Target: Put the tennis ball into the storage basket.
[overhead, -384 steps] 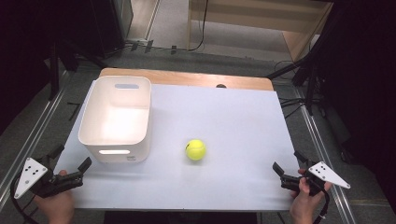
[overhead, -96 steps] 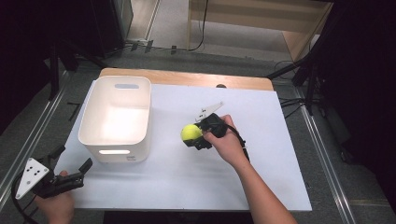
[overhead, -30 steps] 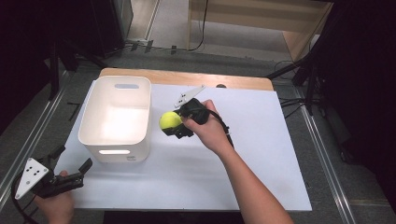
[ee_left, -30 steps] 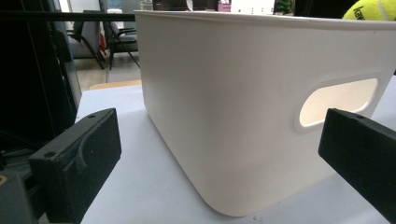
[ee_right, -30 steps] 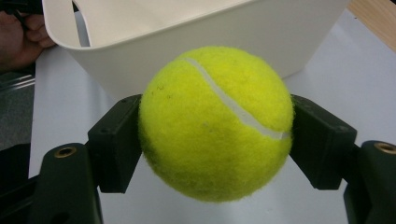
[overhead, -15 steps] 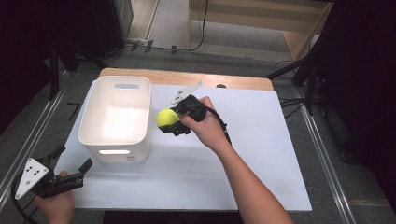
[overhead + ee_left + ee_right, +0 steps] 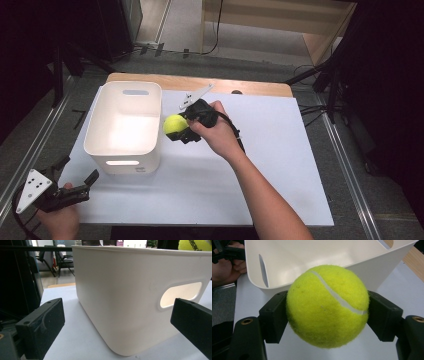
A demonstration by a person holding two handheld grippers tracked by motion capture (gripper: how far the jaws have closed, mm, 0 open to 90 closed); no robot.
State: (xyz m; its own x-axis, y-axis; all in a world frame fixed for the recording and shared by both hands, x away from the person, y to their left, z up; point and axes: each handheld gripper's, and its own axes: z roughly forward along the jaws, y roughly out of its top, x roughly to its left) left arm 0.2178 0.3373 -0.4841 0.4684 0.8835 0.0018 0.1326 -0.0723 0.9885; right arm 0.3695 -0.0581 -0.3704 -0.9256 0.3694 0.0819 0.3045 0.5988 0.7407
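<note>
Far left, near corner of the table (image 7: 280, 200): I've got the left gripper (image 7: 75, 181) low by the table's edge, jaws spread wide with nothing between them. In the left gripper view those jaws frame the near wall of the white bin (image 7: 130, 297) with its oval handle cutout (image 7: 180, 294), bin well ahead of the jaw tips, not touching.

Next over, the white bin (image 7: 125, 125) sits on the white table sheet, left of centre, upright, open top, and I see nothing inside it (interior reads bright, so small stuff could be washed out).

Just right of the bin's right rim: the tennis ball (image 7: 175, 125), clamped in the right gripper (image 7: 181, 131), one black jaw pressed on each side of it. The right gripper view confirms it, ball (image 7: 327, 305) squeezed between both pads, bin rim (image 7: 362, 261) right behind it. The ball is up off the table at about rim height, beside the bin's right wall, not over the opening; I can't tell if it touches the wall.

Right of that, my right hand (image 7: 215, 132) wraps the gripper body, forearm running down to the bottom edge.
</note>
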